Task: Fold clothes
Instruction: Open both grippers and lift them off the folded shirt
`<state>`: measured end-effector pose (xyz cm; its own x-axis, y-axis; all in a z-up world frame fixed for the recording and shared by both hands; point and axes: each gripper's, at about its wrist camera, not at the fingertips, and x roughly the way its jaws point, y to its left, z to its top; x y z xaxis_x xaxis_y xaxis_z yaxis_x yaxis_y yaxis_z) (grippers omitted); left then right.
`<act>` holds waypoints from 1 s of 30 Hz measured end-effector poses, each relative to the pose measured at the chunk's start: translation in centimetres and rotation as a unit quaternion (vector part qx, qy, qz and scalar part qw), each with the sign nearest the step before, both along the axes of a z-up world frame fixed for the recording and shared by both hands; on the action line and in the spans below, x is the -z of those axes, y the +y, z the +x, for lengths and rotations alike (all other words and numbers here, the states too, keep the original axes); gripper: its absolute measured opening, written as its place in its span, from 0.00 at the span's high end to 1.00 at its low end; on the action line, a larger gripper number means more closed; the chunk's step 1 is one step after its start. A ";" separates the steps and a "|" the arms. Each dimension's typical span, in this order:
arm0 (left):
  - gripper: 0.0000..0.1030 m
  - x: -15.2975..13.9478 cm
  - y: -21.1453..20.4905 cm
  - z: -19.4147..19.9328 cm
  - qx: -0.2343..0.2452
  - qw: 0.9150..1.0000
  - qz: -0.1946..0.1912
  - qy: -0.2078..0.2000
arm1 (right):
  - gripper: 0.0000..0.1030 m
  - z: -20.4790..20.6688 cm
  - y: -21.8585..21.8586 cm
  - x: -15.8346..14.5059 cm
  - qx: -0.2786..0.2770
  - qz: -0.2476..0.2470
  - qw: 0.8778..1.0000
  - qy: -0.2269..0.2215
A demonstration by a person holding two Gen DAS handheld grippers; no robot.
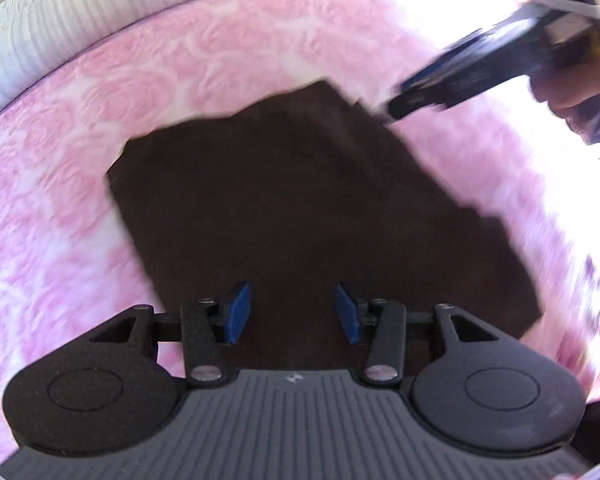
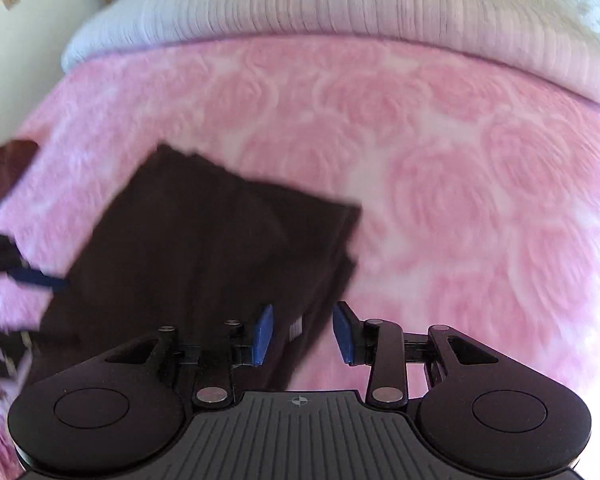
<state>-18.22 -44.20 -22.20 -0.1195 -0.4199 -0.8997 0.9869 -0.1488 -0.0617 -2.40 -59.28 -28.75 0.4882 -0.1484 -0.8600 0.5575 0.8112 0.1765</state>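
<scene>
My worry is the stacked edges of the dark garment (image 1: pixel 284 200): a gripper brushing them could drag the layers apart and spoil the flat rectangle it makes on the pink blanket (image 1: pixel 100 92). The blur suggests I am moving quickly, which raises that risk. My left gripper (image 1: pixel 294 314) hovers above its near end, jaws parted, holding nothing. My right gripper (image 2: pixel 302 334) hangs empty and parted too, over its edge

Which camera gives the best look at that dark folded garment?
The left wrist view: the dark folded garment fills its middle, nearly every edge visible. The right wrist view shows it off to the left, partly behind the gripper.
</scene>
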 end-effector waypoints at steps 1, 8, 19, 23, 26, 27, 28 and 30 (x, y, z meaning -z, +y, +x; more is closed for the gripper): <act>0.59 0.1 -0.6 -0.7 0.002 1.000 -0.005 0.009 | 0.64 0.8 -0.5 0.2 -0.019 -0.003 1.000 -0.005; 0.56 3.1 -1.8 -4.9 0.033 0.999 -0.019 0.023 | 0.63 4.4 -3.8 4.6 -0.123 -0.016 0.992 0.016; 0.59 0.2 1.8 -10.0 0.098 0.995 -0.009 0.020 | 0.63 0.4 -3.5 1.0 -0.067 -0.018 0.998 -0.010; 0.61 2.8 3.0 -14.0 0.151 0.988 0.015 0.002 | 0.63 -3.5 -0.9 -0.1 -0.028 -0.002 1.000 -0.009; 0.53 3.7 3.2 -15.5 0.165 0.986 0.016 -0.006 | 0.63 -6.0 1.0 -0.2 -0.004 0.013 1.000 0.006; 0.53 3.6 3.2 -15.6 0.162 0.987 0.018 -0.002 | 0.63 -6.6 1.6 -0.3 0.002 0.017 1.000 0.011; 0.55 3.3 3.3 -15.4 0.157 0.987 0.020 0.007 | 0.63 -7.3 2.1 -0.4 0.008 0.021 1.000 0.015; 0.59 2.3 3.9 -14.8 0.147 0.989 0.023 0.018 | 0.63 -8.6 3.3 -0.5 0.019 0.029 0.999 0.025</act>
<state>-32.97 -40.35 -24.49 -0.2618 -0.3217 -0.9099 0.8986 -0.4251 -0.1083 -11.01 -56.00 -28.23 0.4390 -0.1158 -0.8910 0.5971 0.7786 0.1931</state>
